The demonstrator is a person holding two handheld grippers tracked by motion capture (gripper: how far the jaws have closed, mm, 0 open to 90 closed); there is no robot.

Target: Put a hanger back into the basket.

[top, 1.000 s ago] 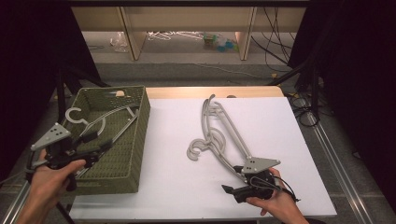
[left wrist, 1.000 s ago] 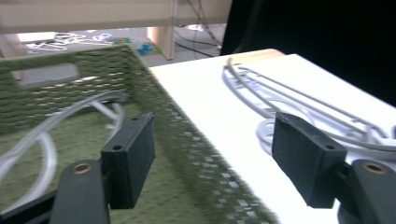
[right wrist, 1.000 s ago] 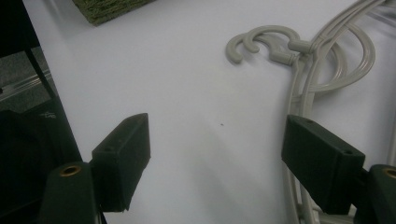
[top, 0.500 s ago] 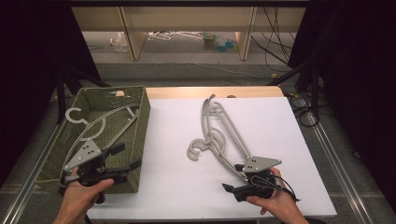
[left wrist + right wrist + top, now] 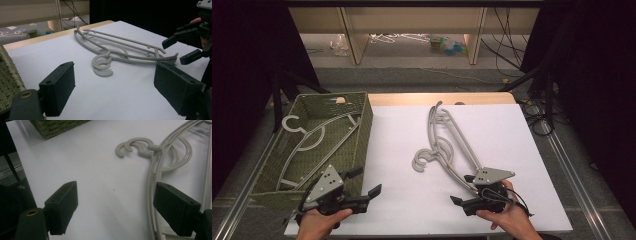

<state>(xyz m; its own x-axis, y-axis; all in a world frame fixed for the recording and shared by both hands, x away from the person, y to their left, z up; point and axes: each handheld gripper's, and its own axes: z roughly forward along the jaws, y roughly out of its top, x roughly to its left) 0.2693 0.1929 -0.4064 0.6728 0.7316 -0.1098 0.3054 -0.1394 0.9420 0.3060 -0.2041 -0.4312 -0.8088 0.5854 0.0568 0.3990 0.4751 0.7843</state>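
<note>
One hanger [image 5: 314, 145] binned, two left on the table

Left gripper [image 5: 364, 189] jaws have just been opening, empty, beside the basket [image 5: 362, 125]; right gripper [image 5: 461, 196] gapes empty by the stacked hangers [image 5: 447, 145], likely next.

No text, label, brand, number or sign can be read on anything in these views.
</note>
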